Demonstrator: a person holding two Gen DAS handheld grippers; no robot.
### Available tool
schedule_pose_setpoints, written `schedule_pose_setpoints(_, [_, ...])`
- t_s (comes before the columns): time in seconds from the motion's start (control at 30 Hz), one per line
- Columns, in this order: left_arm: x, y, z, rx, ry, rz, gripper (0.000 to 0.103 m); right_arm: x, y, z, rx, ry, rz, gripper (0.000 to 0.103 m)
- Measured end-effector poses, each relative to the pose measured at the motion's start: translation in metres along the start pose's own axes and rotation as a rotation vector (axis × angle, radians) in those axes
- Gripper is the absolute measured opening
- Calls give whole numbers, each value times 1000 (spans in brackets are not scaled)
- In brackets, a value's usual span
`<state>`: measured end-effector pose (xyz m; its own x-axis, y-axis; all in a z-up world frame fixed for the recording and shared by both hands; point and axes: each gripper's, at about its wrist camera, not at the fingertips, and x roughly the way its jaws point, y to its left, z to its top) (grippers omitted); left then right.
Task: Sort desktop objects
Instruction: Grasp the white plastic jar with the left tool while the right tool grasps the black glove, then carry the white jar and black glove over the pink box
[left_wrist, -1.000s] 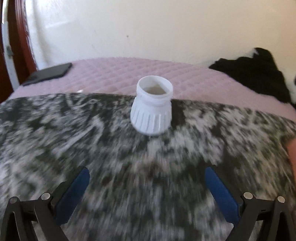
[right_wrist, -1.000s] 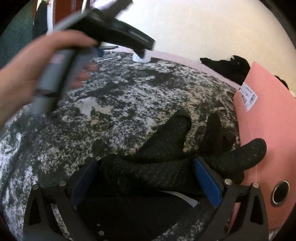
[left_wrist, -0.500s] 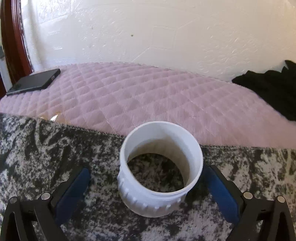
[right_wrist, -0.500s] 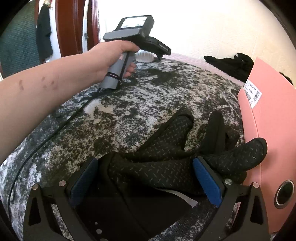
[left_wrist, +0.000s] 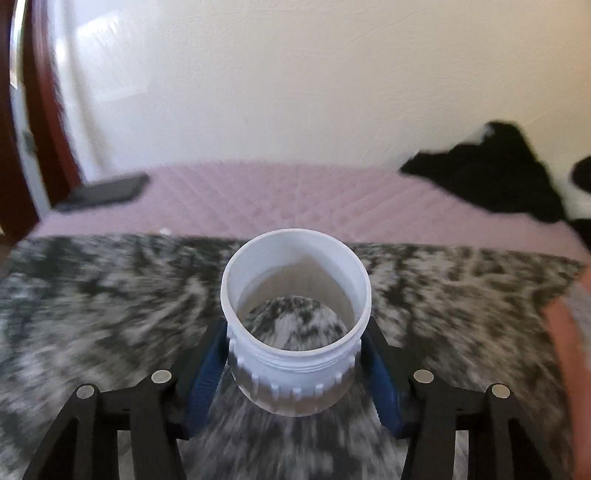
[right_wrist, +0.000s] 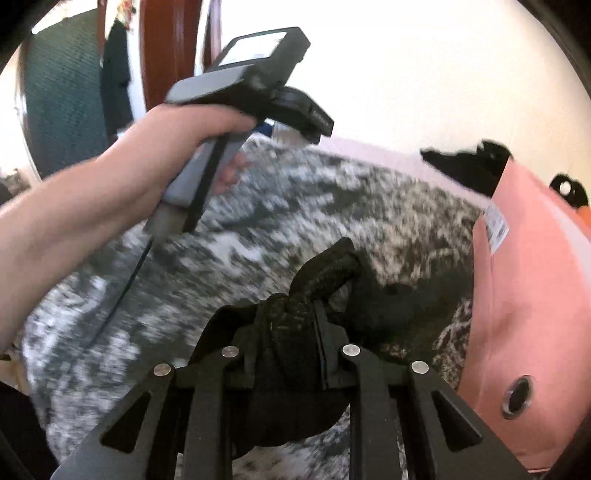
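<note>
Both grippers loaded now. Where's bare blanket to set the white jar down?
Bare mottled blanket lies left of the white jar, up to the pink quilt. The right side is crowded: black glove against the pink binder.

Ribbed white plastic jar (left_wrist: 295, 343); textured black cloth glove (right_wrist: 325, 280)

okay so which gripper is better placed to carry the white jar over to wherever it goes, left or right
Left. The left gripper is already shut on the white jar, blue pads against both of its sides. The right gripper is occupied, clamped on the black glove beside the pink binder.
</note>
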<state>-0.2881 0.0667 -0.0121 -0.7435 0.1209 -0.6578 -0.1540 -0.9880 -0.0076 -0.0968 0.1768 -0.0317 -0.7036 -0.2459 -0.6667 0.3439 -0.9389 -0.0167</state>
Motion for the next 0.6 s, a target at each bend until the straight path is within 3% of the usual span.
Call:
schedule_pose_setpoints(0.3, [-209,-2,-36,51,-232,116,60,-131,17,27,-50,-304,-45,21])
schedule_pose_setpoints(0.5, [-299,-27,-56,69,-334,122,60,-225,8,30,-2,-515,-85,21])
schedule_pose_setpoints(0.6, [-327,-51,-58,92,-374,82,60,-266,-1,27,26,-601,-112,21])
